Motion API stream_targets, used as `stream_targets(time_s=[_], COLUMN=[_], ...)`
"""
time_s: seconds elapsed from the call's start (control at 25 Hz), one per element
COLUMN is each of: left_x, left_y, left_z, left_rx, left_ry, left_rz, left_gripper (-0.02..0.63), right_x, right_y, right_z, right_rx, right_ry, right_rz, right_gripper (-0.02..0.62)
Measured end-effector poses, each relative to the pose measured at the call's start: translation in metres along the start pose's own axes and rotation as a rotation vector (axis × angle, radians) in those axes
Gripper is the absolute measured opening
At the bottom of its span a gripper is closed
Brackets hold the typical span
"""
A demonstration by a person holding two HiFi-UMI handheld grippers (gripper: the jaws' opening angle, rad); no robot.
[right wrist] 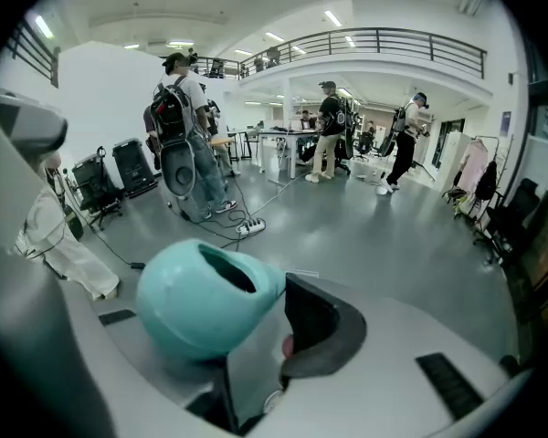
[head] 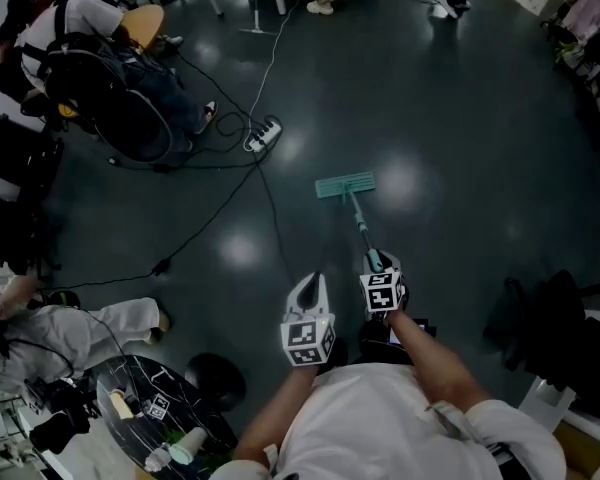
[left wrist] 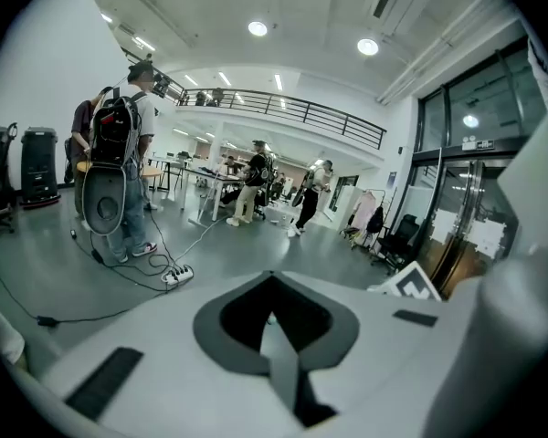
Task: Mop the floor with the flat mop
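Fingers [left wrist: 169, 363] of the left gripper [left wrist: 274, 313] are pressed together along a single seam and pinch nothing. In the head view this gripper hangs over the dark floor [head: 460, 118], well below the white power strip [head: 263, 134] and slightly to its right. It sits just left of the right gripper [head: 378, 265], and the two are near each other but not touching.

The right gripper's fingers [right wrist: 324, 331] are clamped on the rounded teal end of the handle [right wrist: 201, 304] of the flat mop [head: 352, 208]. That end fills the gap between them, and this gripper is also well below the power strip and further to its right. From the clamped end the thin handle slants up and a little left to the teal mop head [head: 345, 184], which lies flat on the floor. The mop head is to the right of the power strip and nearer the person holding the grippers, clearly apart from it.

A black cable [head: 272, 208] runs down from the power strip, passing left of the mop head. A person with a backpack [head: 90, 68] stands up and to the left of the power strip, close to it. A round table [head: 130, 438] with bottles on it sits far below and left of it.
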State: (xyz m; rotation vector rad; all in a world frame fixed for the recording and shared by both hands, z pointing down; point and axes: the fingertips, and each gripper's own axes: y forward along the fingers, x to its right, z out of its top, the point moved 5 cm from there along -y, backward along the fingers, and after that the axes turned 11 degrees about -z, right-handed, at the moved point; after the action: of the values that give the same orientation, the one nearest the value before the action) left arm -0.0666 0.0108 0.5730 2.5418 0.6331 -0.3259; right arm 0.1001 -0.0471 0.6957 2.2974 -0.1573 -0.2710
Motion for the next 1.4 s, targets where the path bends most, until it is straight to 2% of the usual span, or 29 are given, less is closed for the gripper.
stream_targets(time_s=[0.48, 0.72, 0.88, 1.0, 1.24, 1.4], left_x=[-0.009, -0.007, 0.003, 0.013, 0.028, 0.025], left_y=[0.022, 0.011, 0.001, -0.007, -0.023, -0.036], left_z=[0.012, 0.004, -0.001, -0.007, -0.025, -0.024], left_rx=[0.013, 0.012, 0.007, 0.012, -0.018, -0.002], left_ry=[-0.027, -0.026, 0.041, 0.035, 0.041, 0.050], left_rz=[0.047, 0.049, 0.019, -0.017, -0.100, -0.112], left_gripper=[0.005, 0.005, 0.005, 0.005, 0.005, 0.005], right_x=[0.010, 0.014, 0.014, 0.013, 0.009, 0.008], right_y=[0.126, 0.142, 0.115, 0.076, -0.024, -0.089], right_z=[0.090, 0.104, 0.092, 0.070, -0.013, -0.043], right_rx=[0.069, 0.068, 0.045, 0.019, -0.067, -0.097], right_ry=[-0.058, -0.039, -0.005, -0.001, 0.012, -0.024], right_rz=[-0.026, -0.034, -0.033, -0.026, -0.008, 0.019], right_gripper=[0.116, 0.115, 0.115, 0.115, 0.115, 0.117])
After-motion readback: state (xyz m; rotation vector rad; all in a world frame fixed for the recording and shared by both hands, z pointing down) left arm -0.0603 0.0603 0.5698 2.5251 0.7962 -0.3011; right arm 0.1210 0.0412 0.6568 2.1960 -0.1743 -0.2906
